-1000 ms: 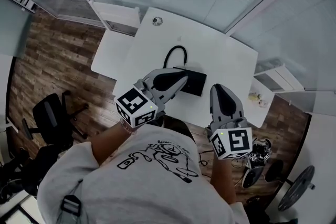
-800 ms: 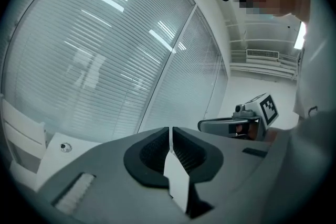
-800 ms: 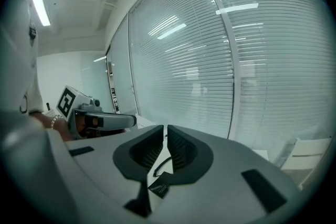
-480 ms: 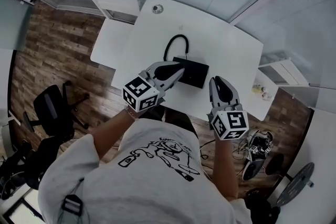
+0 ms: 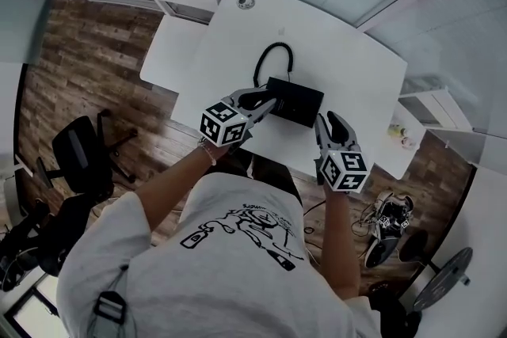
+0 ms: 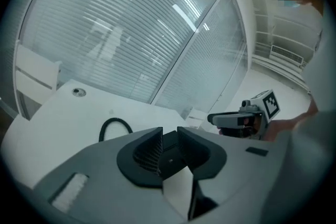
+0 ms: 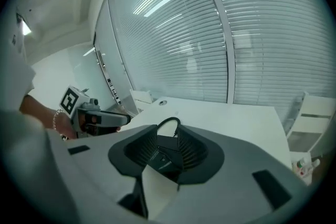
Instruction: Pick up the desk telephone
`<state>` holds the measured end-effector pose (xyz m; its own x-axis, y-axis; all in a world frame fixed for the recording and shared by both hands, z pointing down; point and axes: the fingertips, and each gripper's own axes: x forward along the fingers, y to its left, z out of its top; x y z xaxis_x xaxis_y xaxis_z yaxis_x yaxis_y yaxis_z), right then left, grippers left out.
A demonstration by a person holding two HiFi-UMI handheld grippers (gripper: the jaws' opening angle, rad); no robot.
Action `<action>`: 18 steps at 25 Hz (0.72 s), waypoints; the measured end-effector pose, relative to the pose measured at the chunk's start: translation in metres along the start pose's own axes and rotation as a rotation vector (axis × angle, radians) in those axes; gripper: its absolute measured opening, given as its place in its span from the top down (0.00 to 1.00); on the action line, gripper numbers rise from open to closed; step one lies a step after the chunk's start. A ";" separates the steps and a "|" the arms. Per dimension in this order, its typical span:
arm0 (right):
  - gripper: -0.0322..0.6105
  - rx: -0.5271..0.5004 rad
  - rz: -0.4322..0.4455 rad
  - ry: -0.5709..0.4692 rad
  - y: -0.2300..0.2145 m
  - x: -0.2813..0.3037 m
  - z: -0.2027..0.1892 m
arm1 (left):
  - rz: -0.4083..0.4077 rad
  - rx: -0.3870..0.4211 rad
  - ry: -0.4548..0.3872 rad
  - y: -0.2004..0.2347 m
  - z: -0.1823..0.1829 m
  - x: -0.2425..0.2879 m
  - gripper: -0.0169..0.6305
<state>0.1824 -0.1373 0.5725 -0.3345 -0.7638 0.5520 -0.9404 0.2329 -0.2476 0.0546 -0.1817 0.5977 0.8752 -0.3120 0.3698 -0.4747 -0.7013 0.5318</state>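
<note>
Phone (image 5: pixel 295 100): black, flat, near the middle of the white counter (image 5: pixel 356 83). Cord (image 5: pixel 273 58) loops off its far side. Left claw (image 5: pixel 268 102) is at the phone's left end, and right claw (image 5: pixel 324 123) is off its near right corner. Both point slightly down at it.

Both claws: jaws apart and just been opening. Each gripper view shows the phone's dark body in line with the gap but beyond the tips, not between the pads. Nothing is clamped.

Step in hand, as I judge it: closing in for a two-sided lift. To do it well:
- Open wider first if the phone's edge is thicker than the present gaps, which look narrow.
- Bring both claws low to the counter so the pads bite the housing, not the handset, which could come away alone.
- Take opposite ends to balance the weight, and close both before raising.
- Raise level and together, watching for drag from the cord on the far side.
- The plastic looks smooth, so a shallow bite may slip.

Hard to make out:
- Whether either claw's tip touches the phone. It is too small in the head view, so I cannot tell.
- Handset versus base. The phone reads as one dark slab, with no keys or cradle discernible.
- Where the cord joins the phone. The claw bodies cover it in both gripper views.
</note>
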 end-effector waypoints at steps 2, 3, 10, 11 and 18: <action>0.81 0.009 -0.005 0.022 -0.005 0.008 -0.013 | 0.006 -0.051 0.017 0.013 -0.017 0.005 0.84; 0.80 0.014 -0.006 0.033 -0.008 0.011 -0.019 | 0.007 -0.068 0.027 0.018 -0.024 0.007 0.83; 0.74 0.084 0.003 0.088 -0.022 0.030 -0.051 | 0.027 -0.089 0.120 0.045 -0.066 0.022 0.78; 0.73 0.092 0.007 0.098 -0.024 0.033 -0.055 | 0.028 -0.101 0.131 0.048 -0.072 0.024 0.77; 0.68 0.149 0.031 0.129 -0.033 0.046 -0.070 | 0.041 -0.176 0.188 0.066 -0.100 0.037 0.72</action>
<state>0.1937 -0.1381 0.6612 -0.3768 -0.6718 0.6378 -0.9136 0.1557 -0.3757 0.0461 -0.1755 0.7229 0.8299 -0.2017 0.5203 -0.5329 -0.5630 0.6318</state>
